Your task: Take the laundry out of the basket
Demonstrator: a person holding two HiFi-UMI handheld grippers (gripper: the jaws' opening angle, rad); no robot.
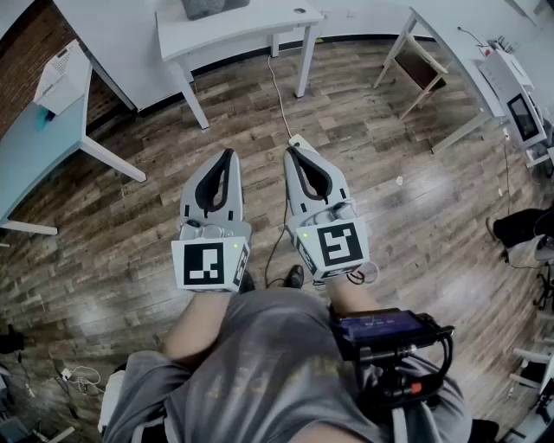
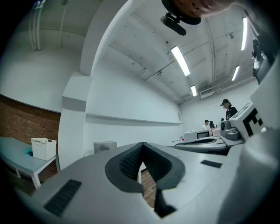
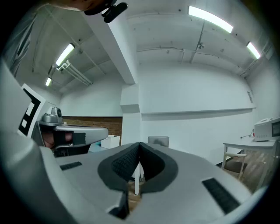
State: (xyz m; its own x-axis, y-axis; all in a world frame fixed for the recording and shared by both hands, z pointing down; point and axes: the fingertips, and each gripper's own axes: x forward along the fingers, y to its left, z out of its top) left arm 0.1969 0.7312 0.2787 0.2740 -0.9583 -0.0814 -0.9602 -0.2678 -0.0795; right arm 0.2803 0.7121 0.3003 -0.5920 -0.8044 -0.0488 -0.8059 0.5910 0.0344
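I see no laundry in any view. A white perforated basket (image 1: 59, 76) stands on a teal table (image 1: 35, 147) at the far left, and it also shows as the white basket (image 2: 43, 148) in the left gripper view. My left gripper (image 1: 228, 153) and right gripper (image 1: 290, 150) are held side by side above the wooden floor, both pointing forward. The left gripper (image 2: 142, 144) has its tips together with nothing between them. The right gripper (image 3: 140, 144) is likewise shut and empty.
A white table (image 1: 234, 30) stands ahead with a grey bin (image 1: 208, 7) on it. A cable (image 1: 279, 95) runs across the floor to a power strip. A wooden chair (image 1: 424, 65) and a desk with devices (image 1: 511, 95) are at the right. People stand far off (image 2: 227, 109).
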